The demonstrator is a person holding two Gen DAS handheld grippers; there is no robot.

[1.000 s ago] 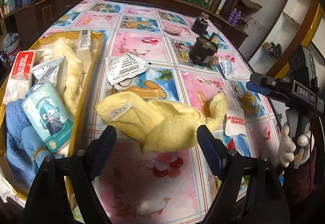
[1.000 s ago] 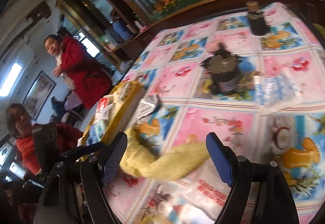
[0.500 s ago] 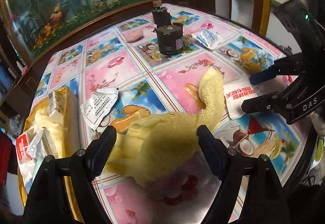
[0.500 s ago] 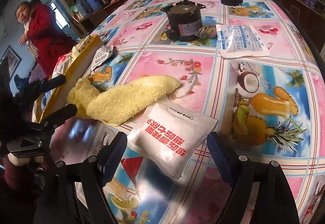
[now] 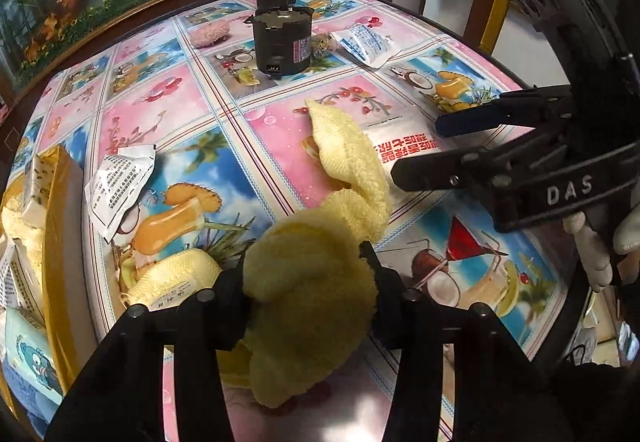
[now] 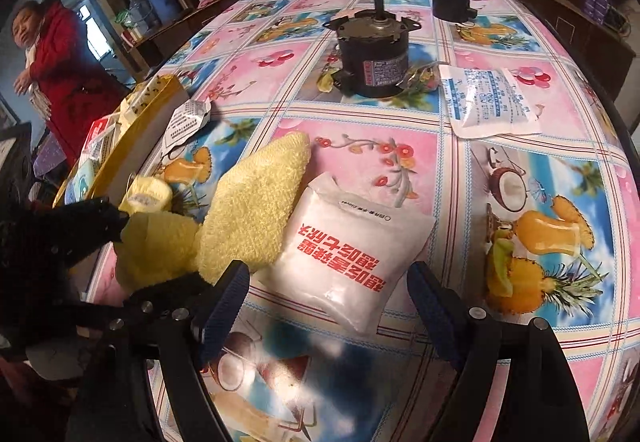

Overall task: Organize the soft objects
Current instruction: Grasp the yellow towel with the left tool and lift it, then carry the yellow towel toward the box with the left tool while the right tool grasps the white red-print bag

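Observation:
A yellow towel (image 5: 312, 294) lies on the patterned tablecloth, one end stretching toward a white pouch with red print (image 5: 384, 137). My left gripper (image 5: 304, 274) is closing its jaws on the bunched near end, and the pads press into the cloth. From the right wrist view the left gripper (image 6: 144, 250) shows at the left with the towel (image 6: 252, 201) squeezed in it. My right gripper (image 6: 326, 274) stands open low over the pouch (image 6: 348, 242), one finger on each side, without touching it. A yellow box (image 5: 60, 222) at the left holds several soft packs and cloths.
A black motor (image 6: 374, 53) stands mid-table and a smaller one (image 6: 450, 1) behind it. A blue-printed sachet (image 6: 488, 101) lies right of the motor, a grey-printed sachet (image 5: 118, 185) beside the box, a pink puff (image 5: 210, 33) farther back. A person in red (image 6: 60, 61) stands beyond the table's left edge.
The left jaws have closed in on the towel and bunched it up, and the wrist has rolled. The right gripper has sunk toward the white pouch.

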